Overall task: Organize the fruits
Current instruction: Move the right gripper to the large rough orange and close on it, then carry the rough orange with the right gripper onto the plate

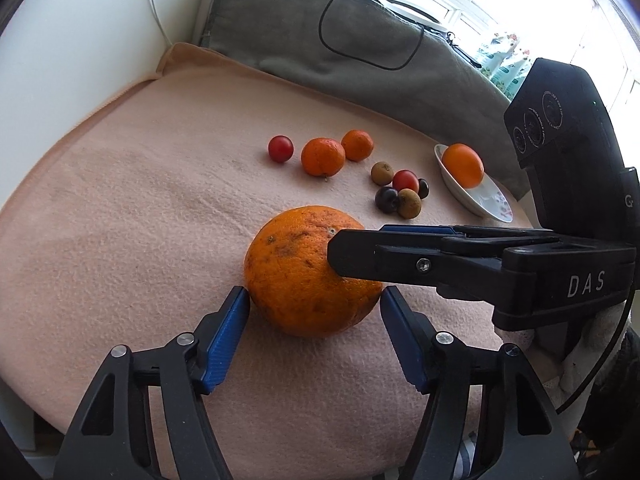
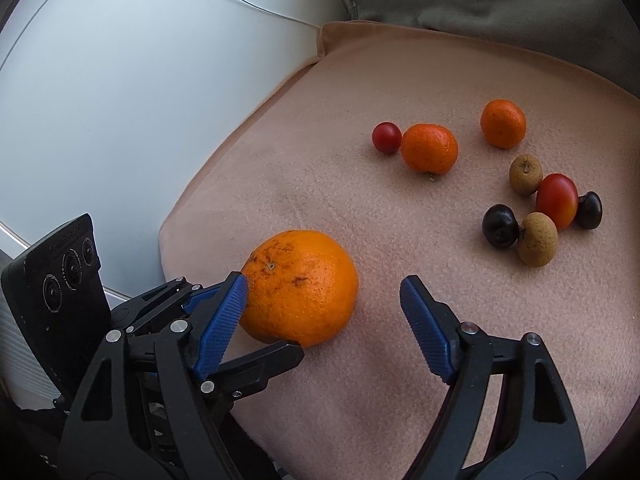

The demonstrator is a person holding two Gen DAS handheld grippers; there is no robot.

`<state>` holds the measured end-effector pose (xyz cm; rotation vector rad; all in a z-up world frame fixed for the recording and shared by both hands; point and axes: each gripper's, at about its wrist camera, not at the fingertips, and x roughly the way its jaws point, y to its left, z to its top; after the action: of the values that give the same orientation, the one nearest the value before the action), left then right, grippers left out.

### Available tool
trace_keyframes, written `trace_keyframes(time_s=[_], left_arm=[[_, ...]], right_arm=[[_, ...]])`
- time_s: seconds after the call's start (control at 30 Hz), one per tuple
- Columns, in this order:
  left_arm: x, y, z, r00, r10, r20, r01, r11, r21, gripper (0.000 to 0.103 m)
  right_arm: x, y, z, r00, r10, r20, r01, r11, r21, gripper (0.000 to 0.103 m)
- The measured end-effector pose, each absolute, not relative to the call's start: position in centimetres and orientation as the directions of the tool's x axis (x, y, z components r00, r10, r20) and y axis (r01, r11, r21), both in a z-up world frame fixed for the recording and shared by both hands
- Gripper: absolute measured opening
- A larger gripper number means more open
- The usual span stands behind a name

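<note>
Straddling the big orange [image 1: 312, 272], the left gripper [image 1: 315, 298] has a blue pad close on either side of it, nearly touching, though I cannot tell whether they press yet; the fruit sits on the pink blanket [image 1: 140, 208]. The right gripper [image 2: 324, 292] stands spread: its left pad [image 2: 224, 316] lies against the orange's rind at about 9 o'clock of the fruit in its own view, its right pad well clear at 3 o'clock. From the left view it reaches in from 3 o'clock across the fruit's top. The step in hand looks like a grasp of this orange, bound for the white bowl [image 1: 476, 200] at 2 o'clock, which already holds one orange [image 1: 463, 165]. To do it well, one gripper should take it alone; closing both risks a clash of fingers. Centre the pads on the widest girth, squeeze gently, lift straight, and pass above the small fruits [image 1: 400, 190] lying between it and the bowl.
</note>
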<state>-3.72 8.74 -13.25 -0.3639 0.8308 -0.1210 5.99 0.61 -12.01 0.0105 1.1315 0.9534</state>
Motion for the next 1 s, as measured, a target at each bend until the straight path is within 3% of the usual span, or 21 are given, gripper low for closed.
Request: trace_keyframes(time_s=[0.4, 1.0], left_arm=[[-3.8, 8.9, -13.4, 0.674, -0.257, -0.693, -0.033, 0.926, -0.376, 0.067], [-3.3, 7.8, -12.7, 0.68, -0.247, -0.691, -0.021, 0.935, -0.355, 0.067]], right_arm=[[6.6, 1.6, -13.0, 0.01, 0.689, -0.724, -0.618, 0.574, 0.537, 0.067], [5.7, 0.3, -12.0, 0.04, 0.69, -0.723, -0.625, 0.582, 0.521, 0.064]])
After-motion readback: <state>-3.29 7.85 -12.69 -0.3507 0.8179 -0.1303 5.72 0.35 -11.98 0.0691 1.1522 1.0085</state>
